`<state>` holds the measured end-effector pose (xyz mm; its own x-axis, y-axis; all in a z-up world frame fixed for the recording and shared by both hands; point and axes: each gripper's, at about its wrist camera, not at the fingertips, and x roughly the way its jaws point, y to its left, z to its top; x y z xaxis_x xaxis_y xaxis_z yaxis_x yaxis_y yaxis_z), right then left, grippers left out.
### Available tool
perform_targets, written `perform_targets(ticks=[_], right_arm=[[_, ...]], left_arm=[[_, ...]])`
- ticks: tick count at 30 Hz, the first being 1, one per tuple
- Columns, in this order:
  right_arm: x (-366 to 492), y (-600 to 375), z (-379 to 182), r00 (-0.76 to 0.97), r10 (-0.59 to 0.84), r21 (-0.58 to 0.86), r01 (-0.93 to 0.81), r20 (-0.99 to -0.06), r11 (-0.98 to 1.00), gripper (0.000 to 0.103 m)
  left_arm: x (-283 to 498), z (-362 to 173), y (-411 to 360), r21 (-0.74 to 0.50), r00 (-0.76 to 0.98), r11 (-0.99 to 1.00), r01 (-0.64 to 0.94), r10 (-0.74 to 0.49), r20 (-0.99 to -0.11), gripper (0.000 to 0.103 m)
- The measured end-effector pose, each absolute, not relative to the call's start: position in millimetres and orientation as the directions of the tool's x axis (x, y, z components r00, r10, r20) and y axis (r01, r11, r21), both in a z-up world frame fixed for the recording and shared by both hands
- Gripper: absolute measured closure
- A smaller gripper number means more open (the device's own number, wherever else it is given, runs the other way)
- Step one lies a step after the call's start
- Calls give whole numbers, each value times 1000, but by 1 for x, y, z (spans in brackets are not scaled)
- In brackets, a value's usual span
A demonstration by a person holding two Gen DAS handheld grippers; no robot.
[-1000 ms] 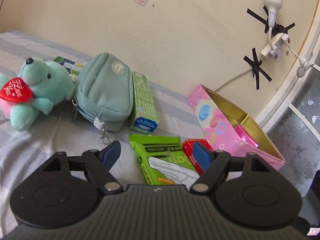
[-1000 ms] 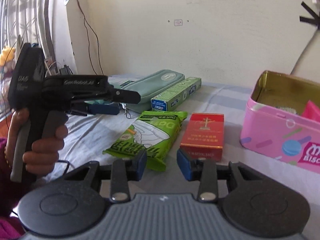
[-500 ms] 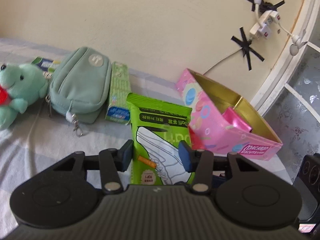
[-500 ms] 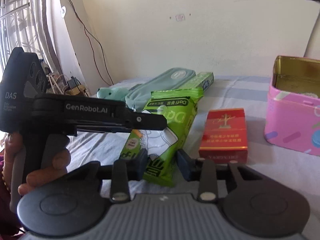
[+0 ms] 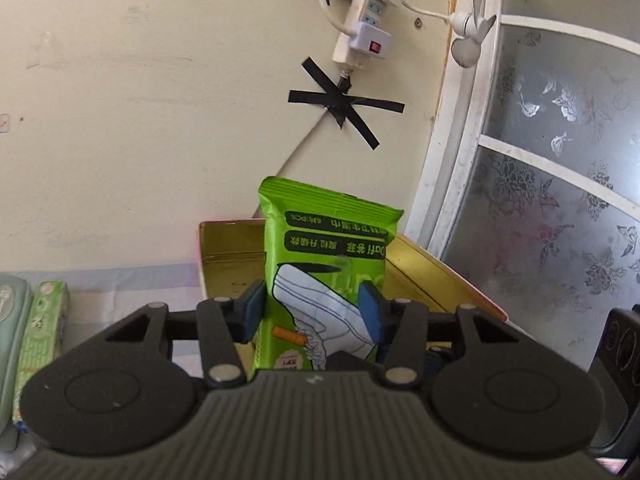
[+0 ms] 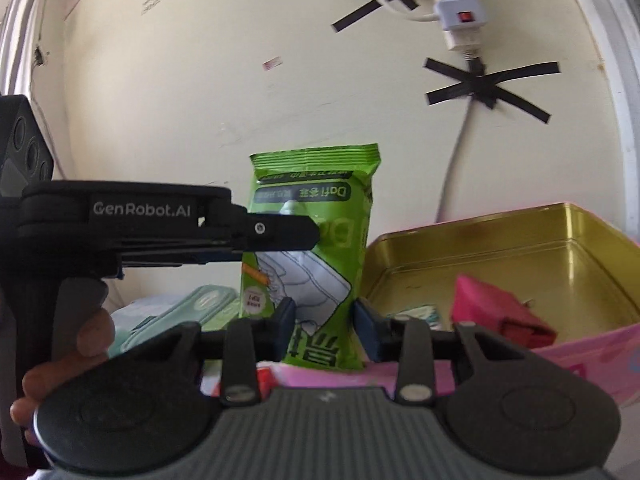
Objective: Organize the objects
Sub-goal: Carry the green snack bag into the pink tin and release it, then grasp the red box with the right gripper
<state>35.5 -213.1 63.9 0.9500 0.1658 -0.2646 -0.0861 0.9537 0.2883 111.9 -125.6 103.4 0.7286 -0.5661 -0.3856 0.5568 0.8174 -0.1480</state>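
Wipes pack: green pack point(image 5: 326, 264) held upright in the air, above the near wall of the pink tin point(image 6: 600, 354), print upside down.
Left gripper: left gripper point(image 5: 314, 308) clamped on the pack's lower half, blue pads against both sides; jaws have just eased slightly wider, pack between them.
Right gripper: right gripper point(image 6: 324, 326) pinching the pack's bottom edge, both pads on it.
Tin: open, gold inside; pink packet point(image 6: 486, 304) on its floor, plus something pale beside it, too blurred to identify.
Left of tin: green box point(image 5: 38, 336) and teal pouch point(image 5: 8, 320) on the striped sheet.
Behind tin: power strip point(image 5: 362, 30) taped to wall.
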Motion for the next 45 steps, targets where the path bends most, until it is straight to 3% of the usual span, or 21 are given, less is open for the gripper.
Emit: perform_targets(ticks=[4, 7, 12, 19, 23, 30, 34, 39, 42, 43, 45], right_arm=[[55, -237, 61, 971, 81, 297, -11, -223, 955, 67], [64, -243, 50, 968, -2, 265, 70, -250, 962, 66], [49, -242, 51, 977, -57, 237, 106, -205, 966, 65], [28, -229, 57, 993, -6, 220, 32, -117, 975, 64], [21, -218, 59, 993, 40, 199, -18, -108, 980, 63], [12, -175, 62, 951, 228, 212, -183, -208, 960, 57], [17, -116, 52, 880, 334, 146, -301, -339, 942, 48], [53, -79, 33, 828, 244, 58, -250, -505, 967, 30], [79, -85, 18, 761, 239, 126, -205, -603, 971, 35], [78, -90, 16, 764, 256, 152, -205, -593, 967, 43], [75, -96, 18, 747, 306, 183, -245, -590, 952, 43]], left_arm=[[141, 87, -154, -150, 723, 838, 525, -532, -441, 43], [147, 78, -164, -99, 745, 868, 486, -471, -472, 43], [141, 75, -148, -136, 753, 882, 451, -458, -472, 38], [110, 88, -74, -162, 826, 919, 359, -394, -404, 38], [92, 79, -25, -179, 836, 949, 260, -314, -450, 38], [75, 45, 28, -191, 803, 969, 158, -239, -546, 38], [74, 40, 43, -225, 800, 965, 132, -238, -551, 38], [65, 47, 52, -240, 816, 958, 156, -262, -515, 38], [63, 50, 53, -242, 817, 955, 170, -274, -508, 38], [63, 50, 53, -246, 814, 953, 175, -280, -508, 38], [64, 50, 53, -258, 806, 948, 187, -299, -511, 38]])
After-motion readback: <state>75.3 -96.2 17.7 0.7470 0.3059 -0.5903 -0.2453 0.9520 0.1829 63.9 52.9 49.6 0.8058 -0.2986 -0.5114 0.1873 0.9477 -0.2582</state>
